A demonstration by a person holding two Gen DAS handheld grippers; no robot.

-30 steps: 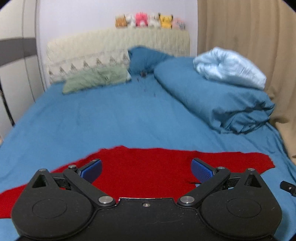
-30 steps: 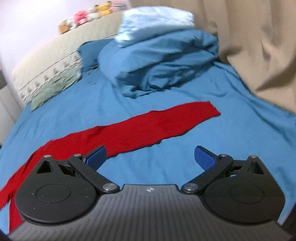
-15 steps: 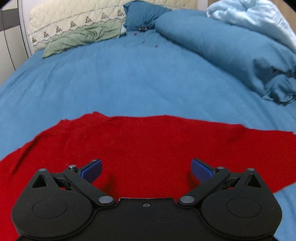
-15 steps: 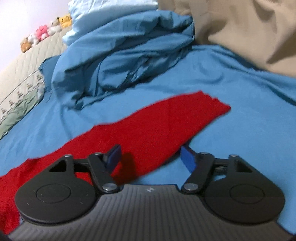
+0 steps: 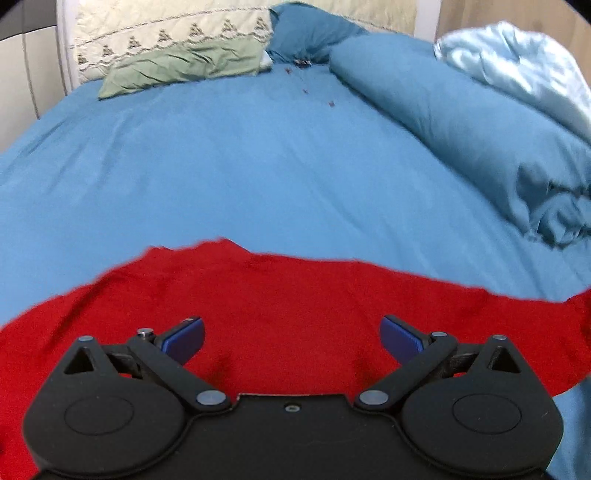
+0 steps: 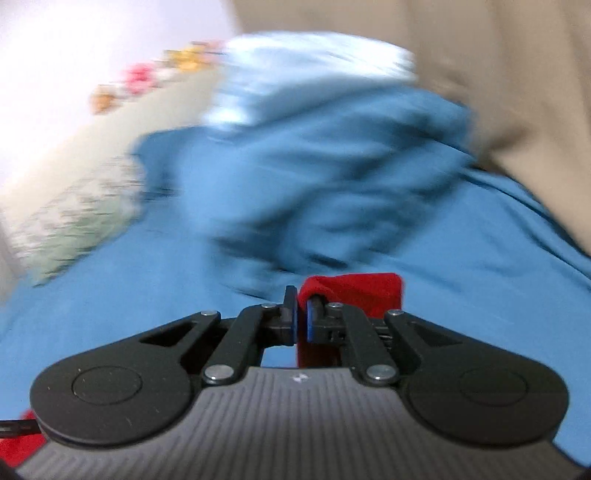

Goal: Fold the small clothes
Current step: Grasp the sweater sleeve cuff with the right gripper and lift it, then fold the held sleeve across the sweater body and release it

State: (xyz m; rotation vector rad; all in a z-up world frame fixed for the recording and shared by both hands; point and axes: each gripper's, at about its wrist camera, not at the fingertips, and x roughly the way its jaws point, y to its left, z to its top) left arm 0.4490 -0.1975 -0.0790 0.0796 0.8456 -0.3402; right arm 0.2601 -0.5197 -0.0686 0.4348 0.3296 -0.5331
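A long red cloth (image 5: 288, 306) lies spread across the blue bedsheet (image 5: 258, 166). My left gripper (image 5: 291, 338) is open just above the cloth's middle, holding nothing. My right gripper (image 6: 301, 319) is shut on one end of the red cloth (image 6: 354, 291), which sticks up past the fingers and hangs below them, lifted off the sheet. The right wrist view is blurred by motion.
A rolled blue duvet (image 5: 461, 122) with a pale blue blanket (image 5: 517, 74) on top lies at the right. A green pillow (image 5: 184, 68) and a cream headboard cover (image 5: 166, 33) are at the far end. A beige curtain (image 6: 480, 74) hangs at the right.
My right gripper closed on the end of the red cloth and lifted it. My left gripper moved lower and closer over the cloth's middle, staying open.
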